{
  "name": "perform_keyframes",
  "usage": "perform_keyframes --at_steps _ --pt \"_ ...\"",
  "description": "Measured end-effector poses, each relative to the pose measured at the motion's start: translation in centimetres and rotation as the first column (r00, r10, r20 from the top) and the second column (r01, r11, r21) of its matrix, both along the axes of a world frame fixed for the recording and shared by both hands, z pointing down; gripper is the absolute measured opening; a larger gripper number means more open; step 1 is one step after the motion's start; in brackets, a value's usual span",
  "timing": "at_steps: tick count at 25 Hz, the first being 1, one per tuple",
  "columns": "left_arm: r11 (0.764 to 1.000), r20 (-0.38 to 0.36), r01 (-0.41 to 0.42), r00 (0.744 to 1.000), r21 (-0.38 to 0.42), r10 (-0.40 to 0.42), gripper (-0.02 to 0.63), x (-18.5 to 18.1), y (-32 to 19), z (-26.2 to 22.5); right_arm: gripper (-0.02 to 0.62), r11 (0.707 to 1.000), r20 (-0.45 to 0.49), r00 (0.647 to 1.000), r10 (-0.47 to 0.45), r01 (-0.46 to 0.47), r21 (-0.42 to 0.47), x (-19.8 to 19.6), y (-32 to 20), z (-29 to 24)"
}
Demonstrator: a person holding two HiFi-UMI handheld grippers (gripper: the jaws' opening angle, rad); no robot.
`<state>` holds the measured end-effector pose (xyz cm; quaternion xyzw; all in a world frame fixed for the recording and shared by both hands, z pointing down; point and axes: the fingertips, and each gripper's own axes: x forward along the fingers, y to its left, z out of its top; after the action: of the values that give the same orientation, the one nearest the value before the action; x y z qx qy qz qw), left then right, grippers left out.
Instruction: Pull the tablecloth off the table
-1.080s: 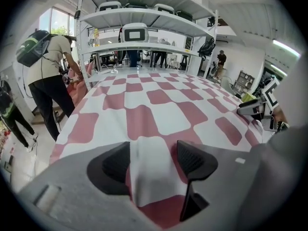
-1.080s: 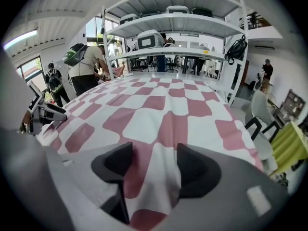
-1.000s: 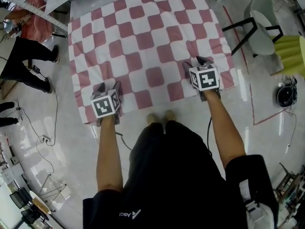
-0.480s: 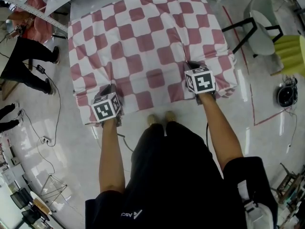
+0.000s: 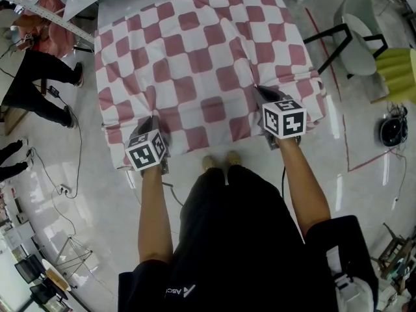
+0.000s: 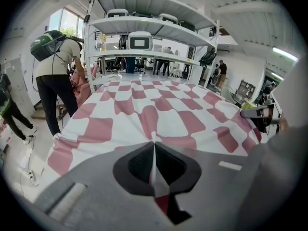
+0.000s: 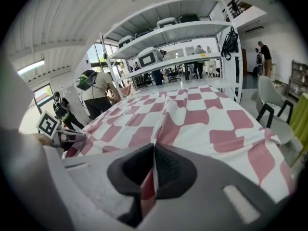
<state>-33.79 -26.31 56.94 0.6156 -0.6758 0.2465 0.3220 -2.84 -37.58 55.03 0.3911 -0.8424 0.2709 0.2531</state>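
The red-and-white checked tablecloth (image 5: 201,57) is seen draped across the upper middle of the frame, its near edge puckered. One fold is clamped tight by the left gripper (image 5: 151,123), left of centre. Another is pinched in the right gripper (image 5: 263,95), right of centre.

The room is bright; daylight comes through the window (image 6: 66,22); the shiny floor (image 5: 364,187) shows glare; both gripper views bend and darken at the edges.
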Motion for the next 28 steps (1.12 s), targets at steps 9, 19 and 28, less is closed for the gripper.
perform_keyframes --at_steps 9,19,28 --pt "0.993 -0.042 0.022 0.999 0.115 -0.017 0.009 1.1 2.5 -3.1 0.006 0.999 0.177 0.984 -0.021 0.011 0.053 0.4 3.5 -4.2" --pt "0.956 -0.087 0.073 0.995 0.285 -0.050 0.009 2.3 5.5 -8.5 0.006 0.985 0.350 0.933 -0.085 0.027 0.168 0.6 6.0 -10.8" --pt "0.874 -0.120 0.082 0.992 0.480 -0.027 0.009 2.9 4.4 -15.2 0.006 0.953 0.433 0.880 -0.192 0.063 0.295 -0.8 5.1 -19.1"
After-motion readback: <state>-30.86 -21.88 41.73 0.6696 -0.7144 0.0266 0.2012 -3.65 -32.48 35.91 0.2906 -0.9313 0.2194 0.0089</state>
